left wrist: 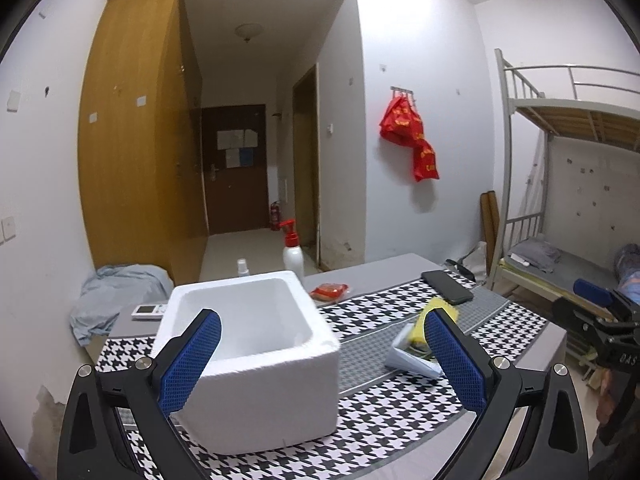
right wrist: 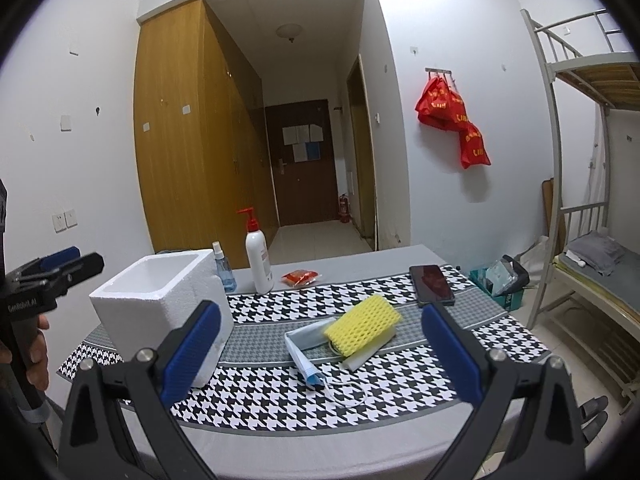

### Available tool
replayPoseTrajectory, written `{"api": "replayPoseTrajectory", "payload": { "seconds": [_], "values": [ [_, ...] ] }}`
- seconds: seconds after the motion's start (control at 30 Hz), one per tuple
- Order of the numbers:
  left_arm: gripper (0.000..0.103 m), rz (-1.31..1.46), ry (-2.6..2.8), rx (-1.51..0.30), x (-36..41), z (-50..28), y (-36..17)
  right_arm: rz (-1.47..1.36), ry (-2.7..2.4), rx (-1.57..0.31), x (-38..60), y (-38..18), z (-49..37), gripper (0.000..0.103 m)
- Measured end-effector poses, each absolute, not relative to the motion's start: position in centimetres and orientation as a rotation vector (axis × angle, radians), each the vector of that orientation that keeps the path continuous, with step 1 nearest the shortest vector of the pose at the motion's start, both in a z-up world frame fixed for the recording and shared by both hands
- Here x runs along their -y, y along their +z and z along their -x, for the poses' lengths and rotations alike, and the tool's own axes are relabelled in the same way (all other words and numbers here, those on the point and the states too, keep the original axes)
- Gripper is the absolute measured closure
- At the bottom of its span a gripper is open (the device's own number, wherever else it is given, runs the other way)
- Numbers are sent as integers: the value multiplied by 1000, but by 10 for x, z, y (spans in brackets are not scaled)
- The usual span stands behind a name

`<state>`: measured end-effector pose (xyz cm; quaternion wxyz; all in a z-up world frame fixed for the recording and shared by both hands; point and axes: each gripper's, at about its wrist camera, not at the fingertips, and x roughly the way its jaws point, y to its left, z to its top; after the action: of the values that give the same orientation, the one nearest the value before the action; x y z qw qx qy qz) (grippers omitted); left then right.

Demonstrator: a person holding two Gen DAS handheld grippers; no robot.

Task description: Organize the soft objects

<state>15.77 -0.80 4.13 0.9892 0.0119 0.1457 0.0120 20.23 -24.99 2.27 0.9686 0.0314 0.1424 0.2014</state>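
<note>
The left gripper [left wrist: 320,364] hangs low over the near edge of the desk [right wrist: 360,452], its blue-padded fingers [left wrist: 192,360] spread wide and holding nothing. The white foam box [left wrist: 256,344] sits just ahead at about 11 o'clock, its near left corner hidden behind the left finger, though whether pad and foam touch cannot be told. At 1 o'clock, partly hidden by the right finger, lie the yellow sponge [left wrist: 430,314] and the blue face mask [left wrist: 408,356].

The right gripper [right wrist: 320,356] is likewise wide open and empty. Straight ahead at 12 o'clock, between its fingers [right wrist: 450,354] but apart from both, the yellow sponge [right wrist: 362,322] rests on top of the folded face mask [right wrist: 306,346], whose white ear loop [right wrist: 348,394] trails toward the camera over the houndstooth cloth [right wrist: 280,396]. The foam box [right wrist: 160,296] stands at 10 o'clock, open side up (nothing shows inside it).

Farther back, a dark phone [right wrist: 432,284] lies at 1 o'clock, a small red packet [right wrist: 300,277] at 12, and a white pump bottle [right wrist: 258,256] with a small spray bottle [right wrist: 222,266] stand behind the box. At the left edge of the right wrist view a hand [right wrist: 34,356] holds the other gripper's handle
</note>
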Motion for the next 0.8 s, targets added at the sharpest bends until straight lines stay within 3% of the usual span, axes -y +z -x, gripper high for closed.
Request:
{"api": "replayPoseTrajectory", "payload": {
  "seconds": [0.8],
  "values": [
    [1, 29, -102, -237, 69, -149, -4, -48, 388, -285, 277, -2, -199, 1]
  ]
}}
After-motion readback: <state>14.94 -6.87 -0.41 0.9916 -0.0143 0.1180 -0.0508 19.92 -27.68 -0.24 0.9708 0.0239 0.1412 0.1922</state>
